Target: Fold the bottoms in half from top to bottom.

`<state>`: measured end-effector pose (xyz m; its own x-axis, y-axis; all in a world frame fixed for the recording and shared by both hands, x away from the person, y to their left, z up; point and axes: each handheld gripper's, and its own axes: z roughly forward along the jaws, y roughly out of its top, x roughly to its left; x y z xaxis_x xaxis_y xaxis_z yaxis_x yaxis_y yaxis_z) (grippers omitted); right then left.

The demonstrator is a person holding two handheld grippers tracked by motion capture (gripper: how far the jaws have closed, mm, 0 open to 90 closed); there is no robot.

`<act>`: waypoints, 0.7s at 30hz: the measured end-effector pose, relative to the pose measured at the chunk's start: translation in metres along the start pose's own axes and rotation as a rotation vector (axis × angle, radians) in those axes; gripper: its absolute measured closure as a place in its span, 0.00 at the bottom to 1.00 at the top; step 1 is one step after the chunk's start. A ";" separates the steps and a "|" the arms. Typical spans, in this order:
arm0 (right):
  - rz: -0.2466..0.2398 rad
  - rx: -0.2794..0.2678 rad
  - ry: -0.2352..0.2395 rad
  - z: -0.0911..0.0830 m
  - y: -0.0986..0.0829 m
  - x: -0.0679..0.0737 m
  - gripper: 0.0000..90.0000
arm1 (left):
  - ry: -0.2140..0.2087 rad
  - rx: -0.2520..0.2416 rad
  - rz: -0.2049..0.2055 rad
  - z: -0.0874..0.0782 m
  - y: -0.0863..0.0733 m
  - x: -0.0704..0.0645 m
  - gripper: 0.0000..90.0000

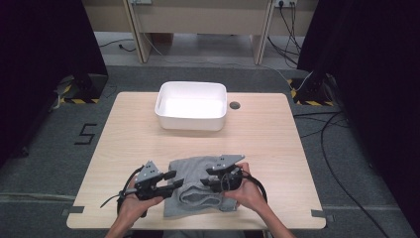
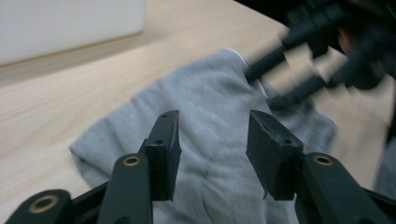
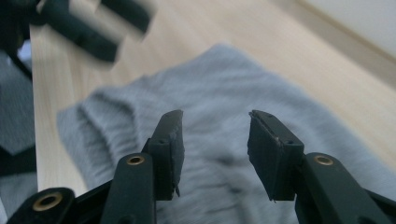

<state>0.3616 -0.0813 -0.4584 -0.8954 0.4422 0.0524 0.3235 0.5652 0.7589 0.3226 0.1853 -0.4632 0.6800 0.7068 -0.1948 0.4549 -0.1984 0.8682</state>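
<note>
A crumpled grey cloth (image 1: 198, 183) lies near the table's front edge, between my two hands. My left gripper (image 1: 174, 179) hovers at the cloth's left side, open, with nothing between its jaws; in the left gripper view the grey cloth (image 2: 210, 140) lies below the left gripper (image 2: 212, 135). Over the cloth's right part hangs my right gripper (image 1: 208, 177), also open and holding nothing. In the right gripper view the cloth (image 3: 219, 121) spreads under the right gripper (image 3: 215, 140).
A white rectangular bin (image 1: 191, 105) stands at the back middle of the wooden table (image 1: 124, 129). A small round grommet (image 1: 234, 105) sits to its right. Cables run over the floor at the right.
</note>
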 end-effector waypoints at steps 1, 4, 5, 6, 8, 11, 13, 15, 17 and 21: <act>-0.014 0.017 -0.001 0.002 -0.003 0.005 0.63 | 0.010 0.011 0.003 0.005 -0.001 -0.001 0.59; -0.044 0.067 -0.006 0.005 -0.014 0.017 0.64 | 0.000 0.078 0.066 0.014 -0.013 -0.015 0.58; -0.052 0.081 -0.020 0.005 -0.019 0.020 0.64 | 0.009 0.107 0.095 0.015 -0.020 -0.019 0.58; -0.045 0.101 -0.036 0.006 -0.024 0.023 0.65 | 0.021 0.137 0.122 0.017 -0.027 -0.024 0.57; -0.025 0.090 -0.031 0.010 -0.036 0.026 0.65 | 0.049 0.147 0.145 0.018 -0.043 -0.030 0.57; 0.009 0.065 -0.034 0.009 -0.041 0.027 0.65 | 0.073 0.126 0.164 0.018 -0.051 -0.033 0.57; 0.015 0.068 -0.048 0.010 -0.041 0.030 0.65 | 0.069 0.141 0.162 0.018 -0.049 -0.032 0.57; 0.002 0.068 -0.061 0.010 -0.041 0.032 0.65 | 0.069 0.142 0.156 0.018 -0.049 -0.032 0.57; 0.010 0.064 -0.061 0.010 -0.041 0.032 0.64 | 0.067 0.140 0.143 0.018 -0.049 -0.031 0.57; 0.044 0.050 -0.030 0.009 -0.041 0.029 0.57 | 0.061 0.143 0.127 0.017 -0.047 -0.031 0.57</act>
<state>0.3248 -0.0855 -0.4940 -0.8708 0.4873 0.0650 0.3777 0.5785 0.7229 0.2903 0.1612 -0.5062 0.7027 0.7092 -0.0563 0.4480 -0.3797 0.8094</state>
